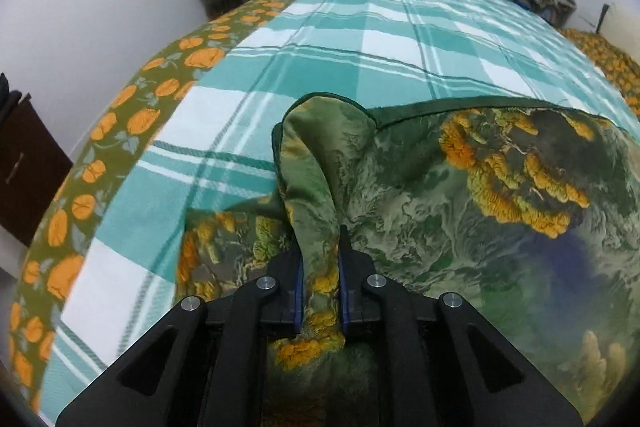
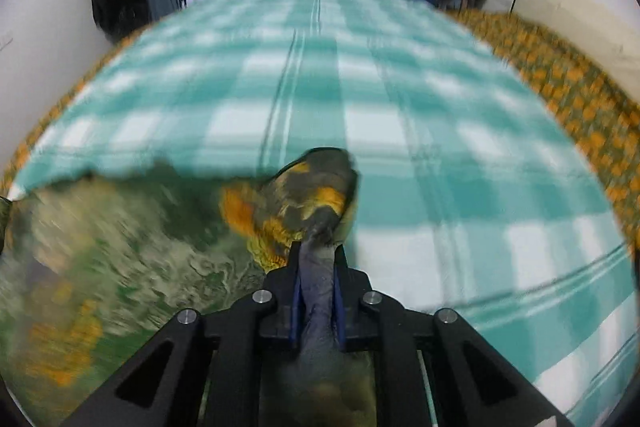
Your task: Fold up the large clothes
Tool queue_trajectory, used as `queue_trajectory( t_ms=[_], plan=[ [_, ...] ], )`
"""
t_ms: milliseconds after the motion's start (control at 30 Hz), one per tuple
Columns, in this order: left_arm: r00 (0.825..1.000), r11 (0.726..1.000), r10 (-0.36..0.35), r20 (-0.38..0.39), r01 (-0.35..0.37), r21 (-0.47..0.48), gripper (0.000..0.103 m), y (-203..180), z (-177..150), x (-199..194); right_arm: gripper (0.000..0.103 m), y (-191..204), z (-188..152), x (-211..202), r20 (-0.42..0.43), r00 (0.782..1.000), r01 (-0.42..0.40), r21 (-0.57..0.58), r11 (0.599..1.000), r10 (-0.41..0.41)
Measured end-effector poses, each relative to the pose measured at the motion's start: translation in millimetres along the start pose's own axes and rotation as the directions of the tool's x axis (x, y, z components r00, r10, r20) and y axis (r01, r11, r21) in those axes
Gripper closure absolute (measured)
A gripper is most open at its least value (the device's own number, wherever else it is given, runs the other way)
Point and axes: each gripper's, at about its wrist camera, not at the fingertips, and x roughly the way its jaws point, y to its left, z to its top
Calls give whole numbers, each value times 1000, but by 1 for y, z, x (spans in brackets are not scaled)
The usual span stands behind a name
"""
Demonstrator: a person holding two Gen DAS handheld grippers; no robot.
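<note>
Your left gripper [image 1: 320, 247] is clamped on the green printed cloth [image 1: 460, 219]; right gripper [image 2: 316, 259] pinches another bunched bit (view's blurry); cloth lies on the checked blanket [image 1: 340, 39], nr you.

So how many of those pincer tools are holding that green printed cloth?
2. The left gripper pinches a bunched fold of the green cloth near its left corner; the right gripper clamps its right corner, above the checked blanket.
</note>
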Motion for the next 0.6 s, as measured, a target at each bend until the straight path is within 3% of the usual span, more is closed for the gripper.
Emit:
queue_trajectory(
  t_ms=[200,600],
  plan=[
    [999,999,-46,18,47,-19,91,2,-5,5,86,-2,-26,10,67,998,-15,63,998,11],
    [998,998,-57,34,58,-31,90,4,-7,5,85,-3,-27,15,84,996,-34,77,996,28]
  ],
)
